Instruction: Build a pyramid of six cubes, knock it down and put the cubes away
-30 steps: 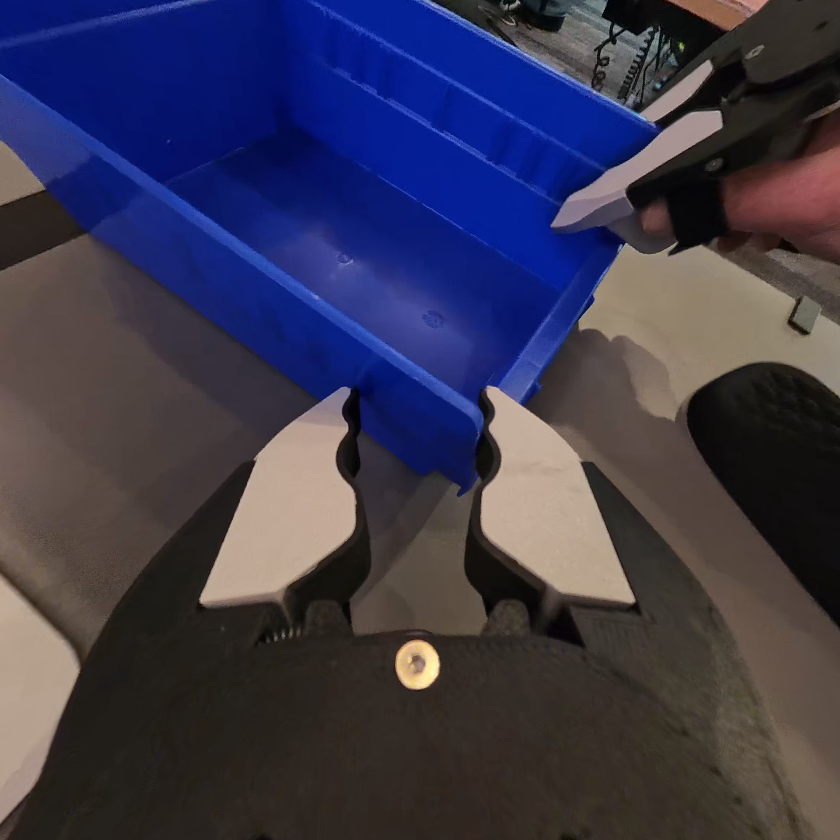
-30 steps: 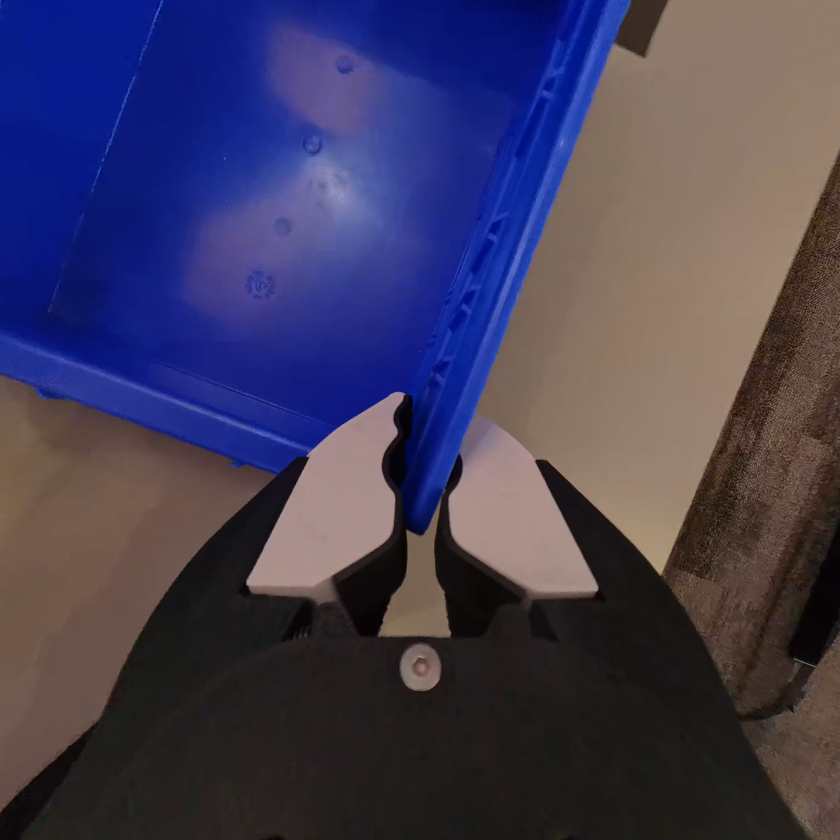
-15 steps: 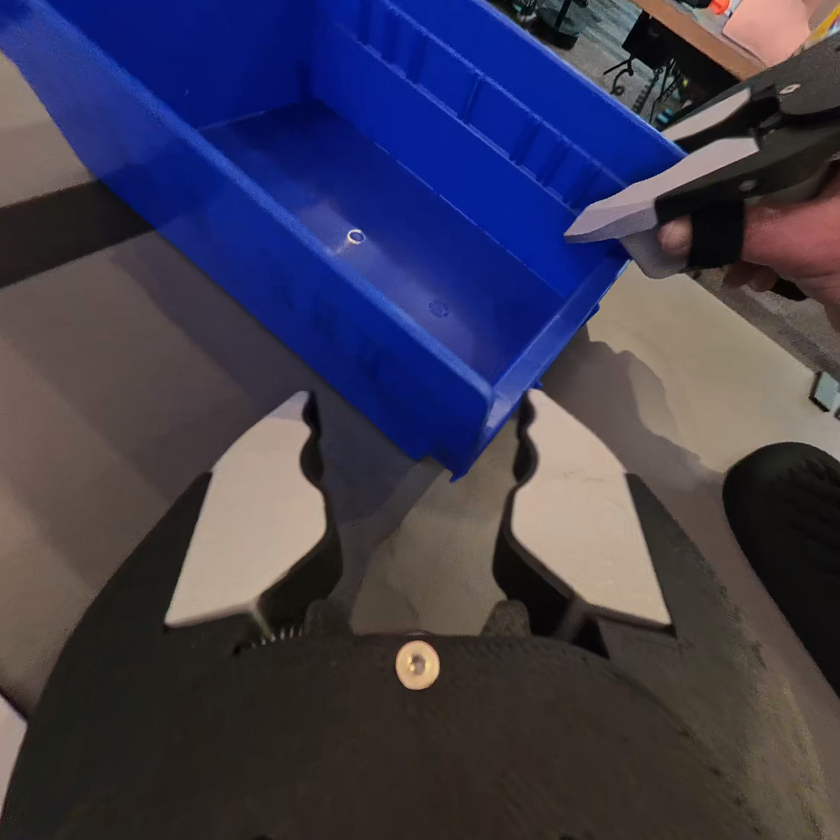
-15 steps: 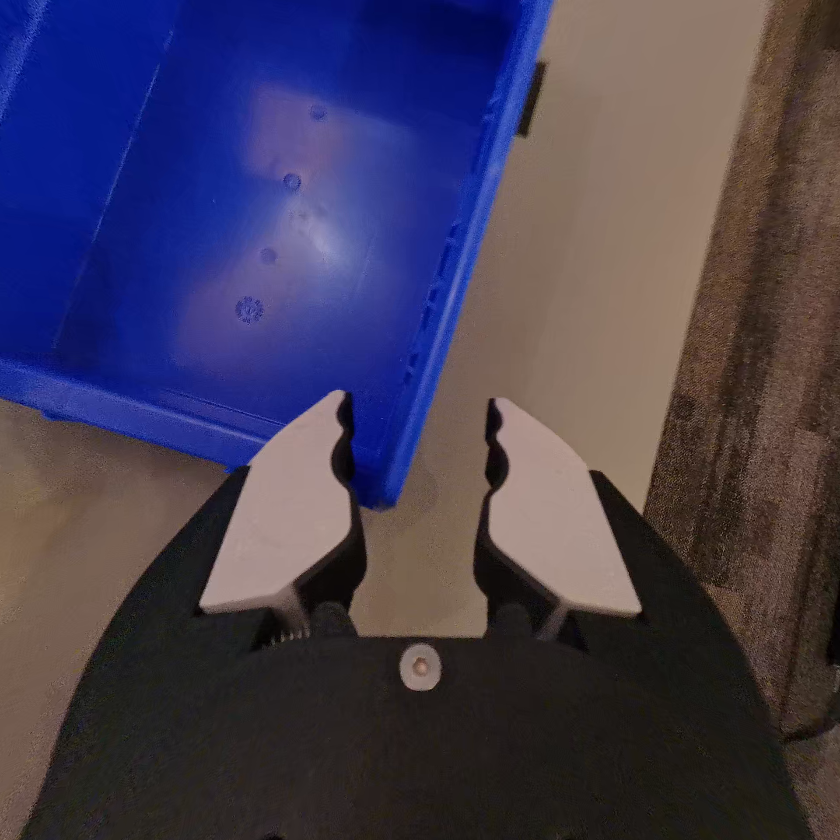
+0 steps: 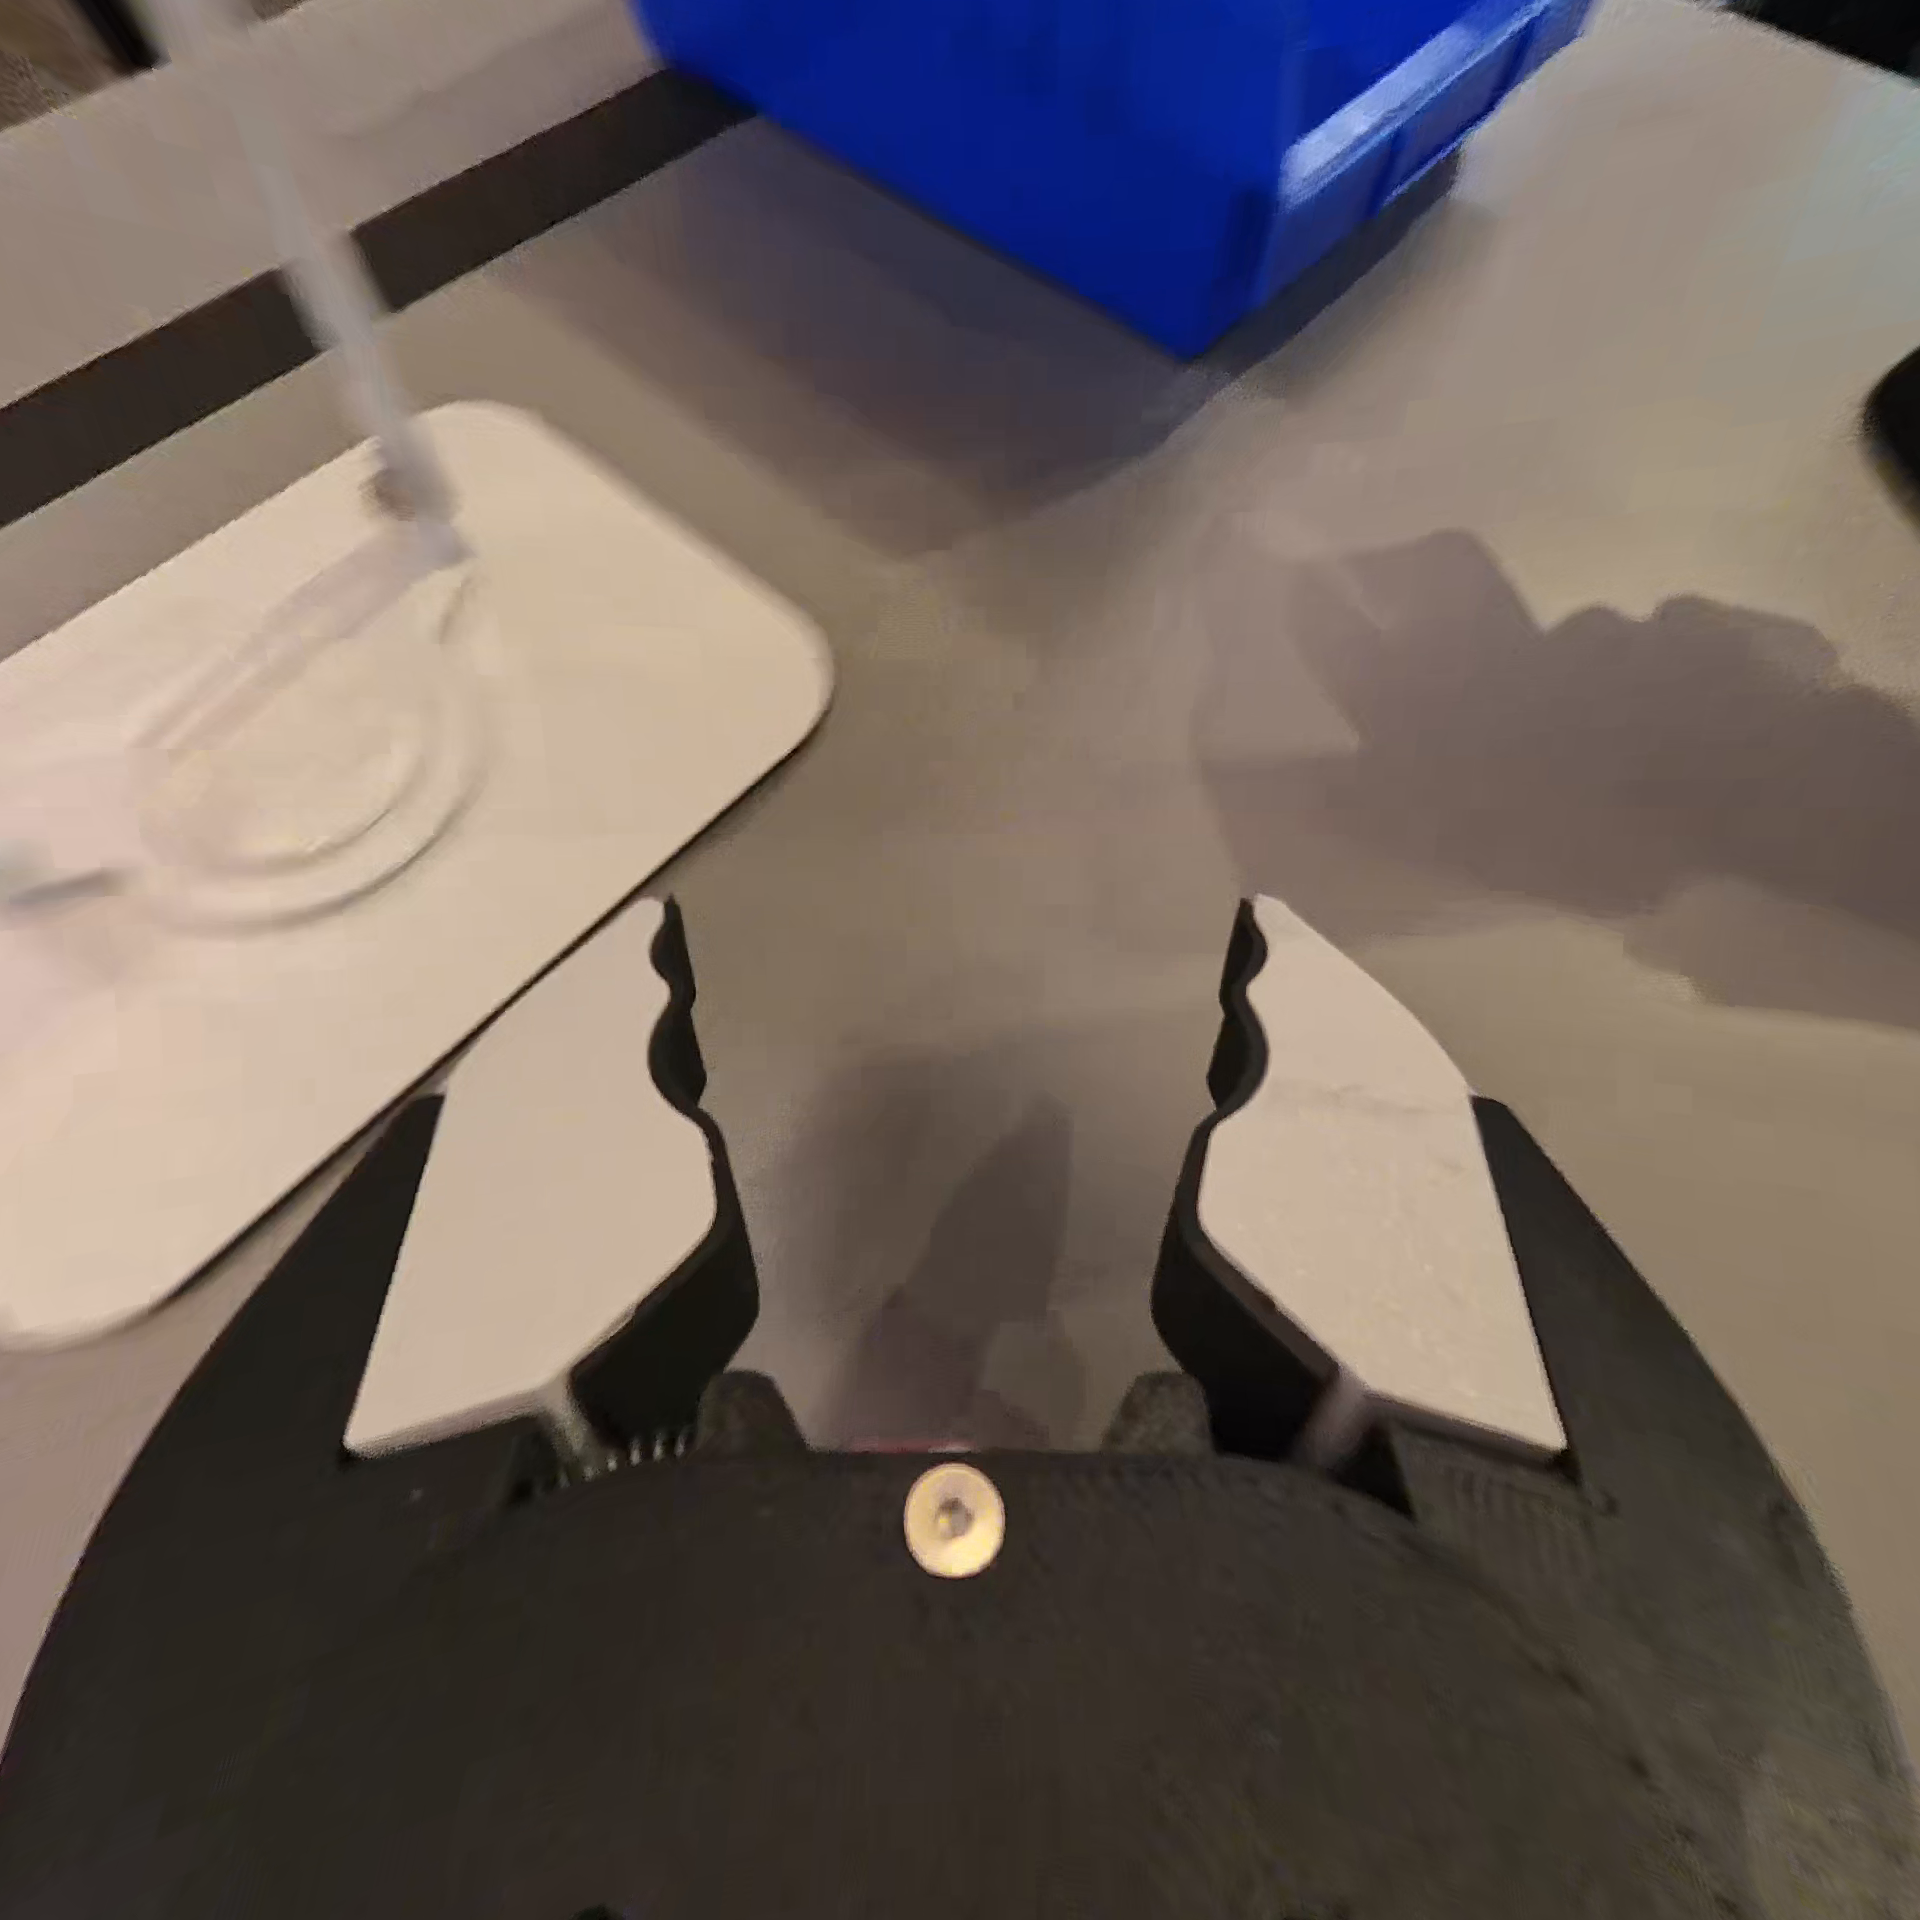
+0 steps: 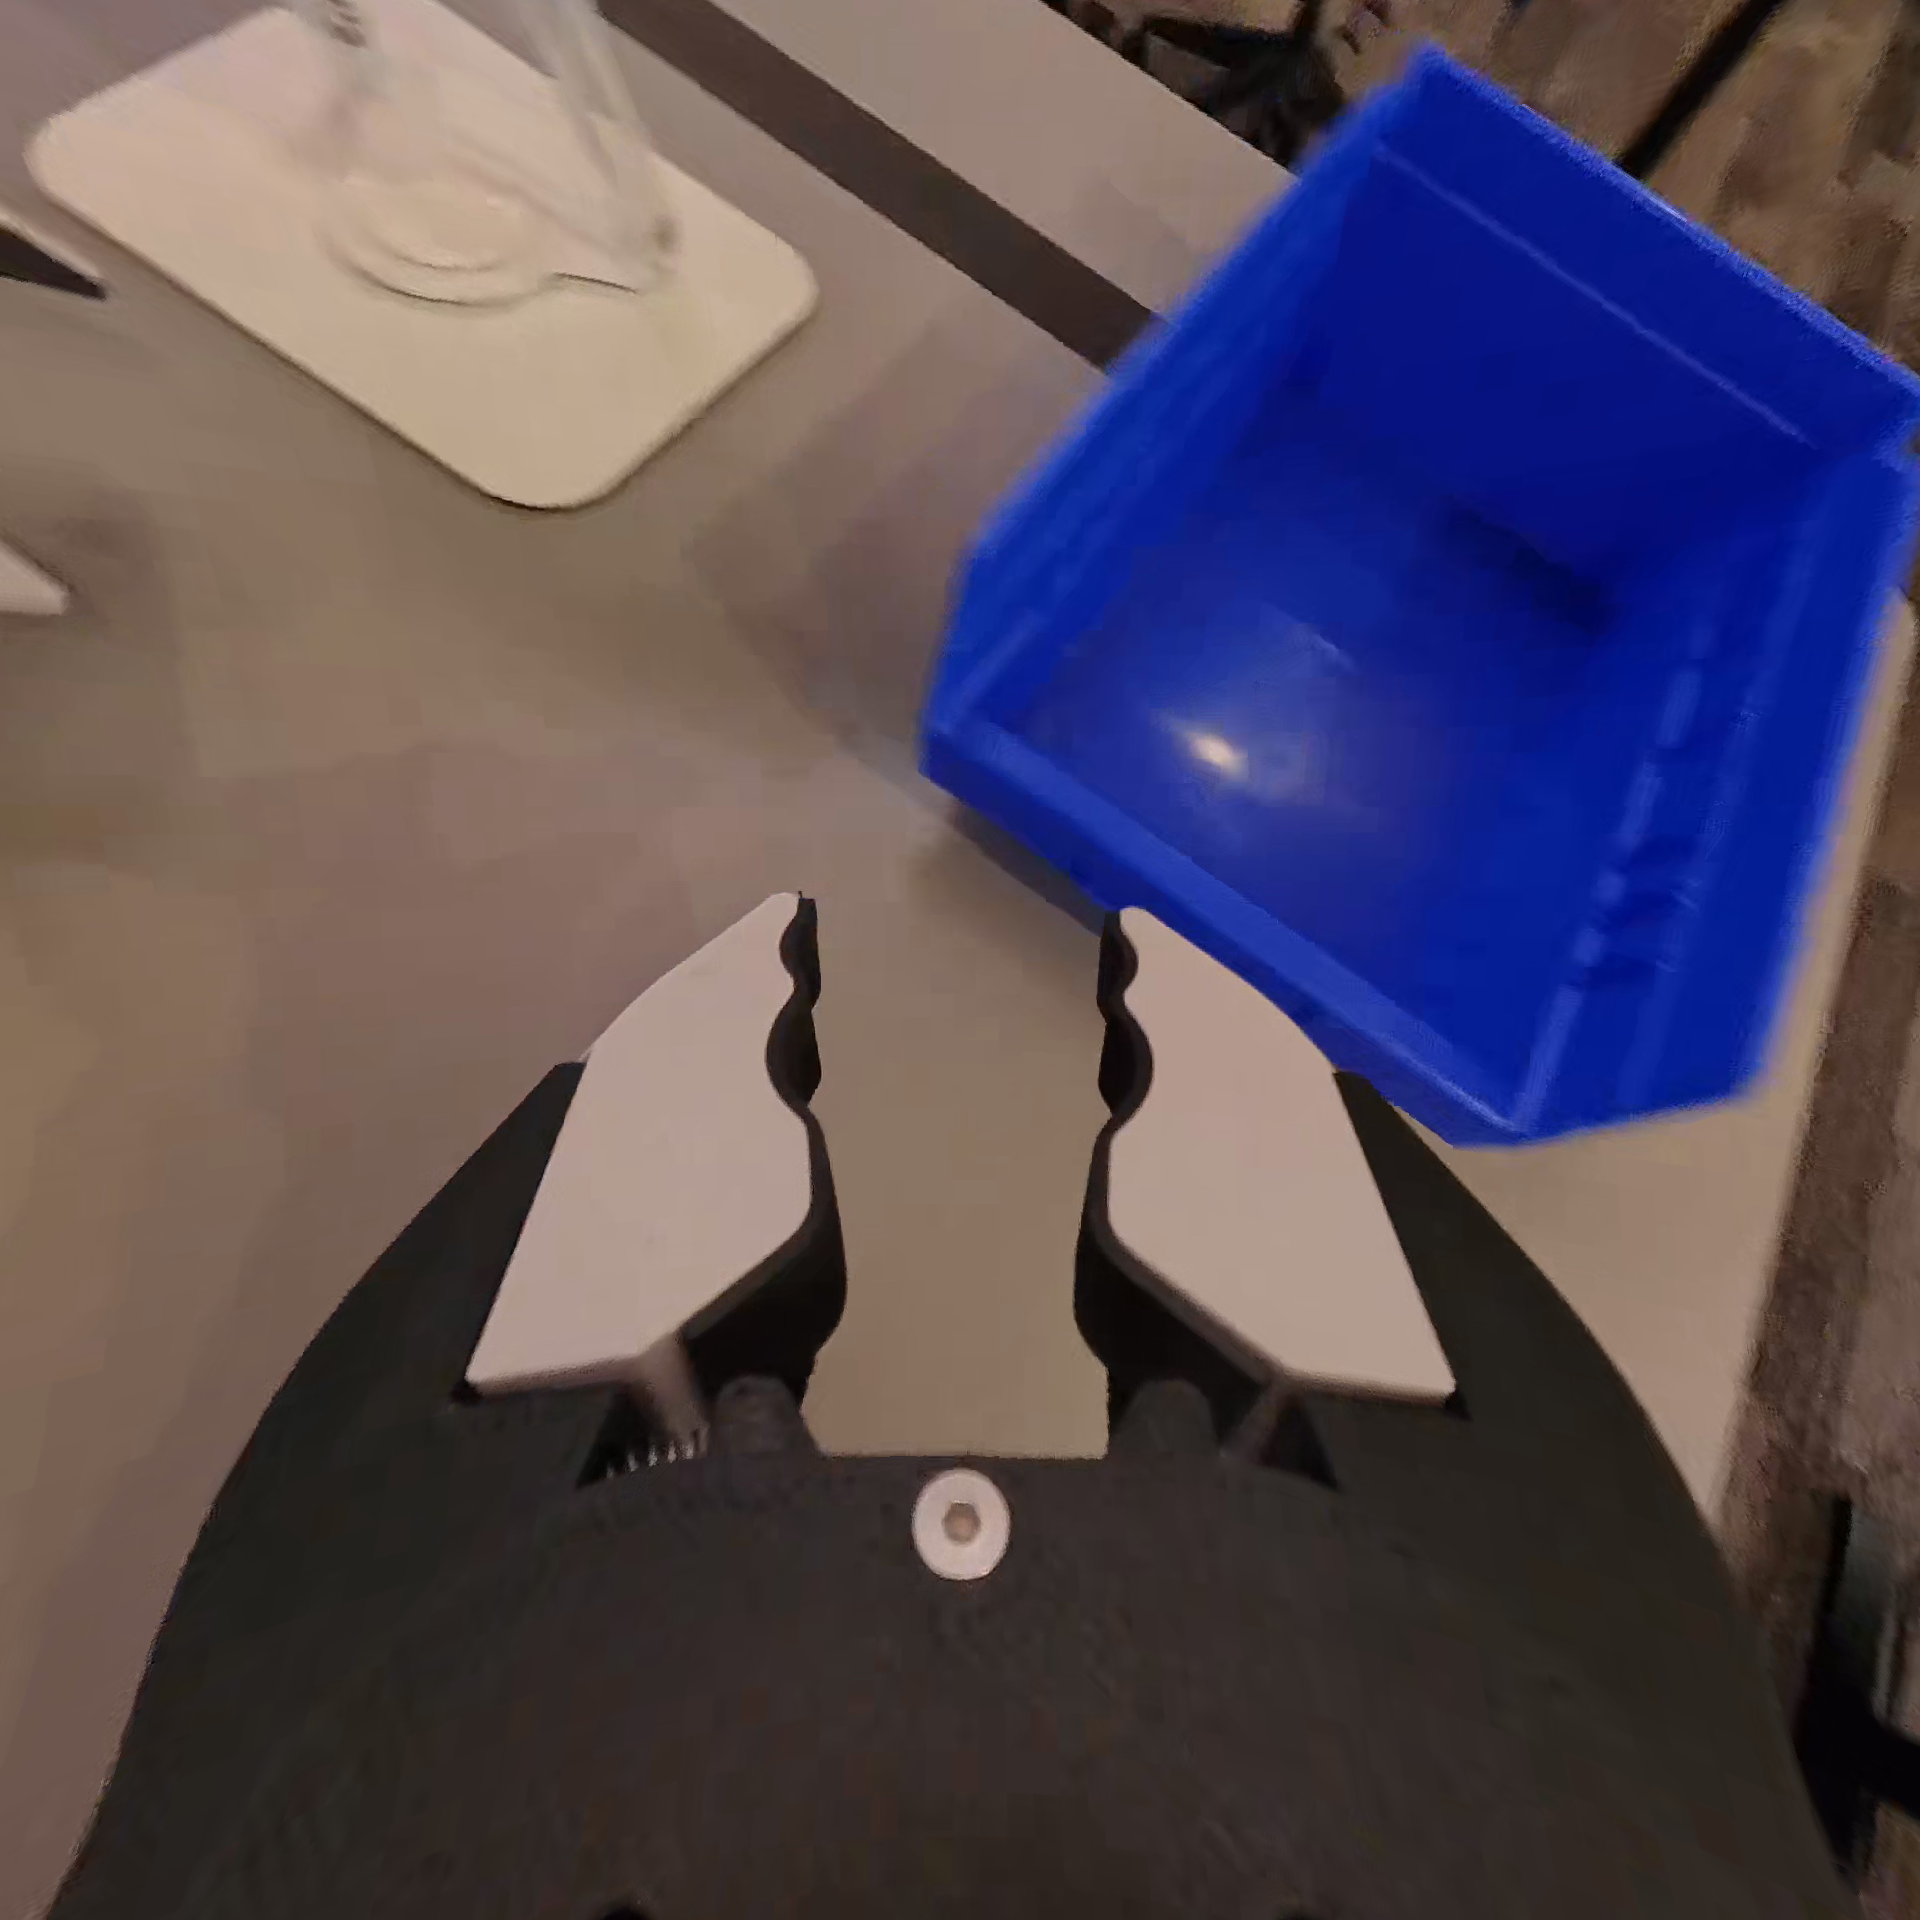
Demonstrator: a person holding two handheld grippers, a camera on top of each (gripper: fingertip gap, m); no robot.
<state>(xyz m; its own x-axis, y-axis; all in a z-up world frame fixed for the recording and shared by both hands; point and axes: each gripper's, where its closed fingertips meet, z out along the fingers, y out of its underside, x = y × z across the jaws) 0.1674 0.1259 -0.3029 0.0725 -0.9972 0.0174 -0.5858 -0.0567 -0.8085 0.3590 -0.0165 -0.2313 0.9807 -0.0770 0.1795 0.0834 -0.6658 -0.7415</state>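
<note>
No cubes can be spotted anywhere in either view right now, so it's hard to say how far the job really is: no pyramid is standing, nothing is scattered on the grey worktop [image 6: 416,831], and the open-topped blue plastic bin [image 6: 1455,675] is seen empty, with just a shiny bare floor inside. Going by that alone, either the building hasn't been started or the cubes are kept somewhere outside the frames; it can't be told which. The bin is parked by the worktop's right edge, toward the far side, a corner near the dark strip across the worktop. The left tongs [image 5: 956,925] are spread wide over bare worktop with nothing between them, and the right tongs [image 6: 961,920] are held apart too, nothing gripped, with the bin's near wall just beside one tip. A white rounded-corner base plate with a clear upright stand [image 5: 416,779] is sat toward the far left. Everything is a bit motion-blurred, fwiw.
</note>
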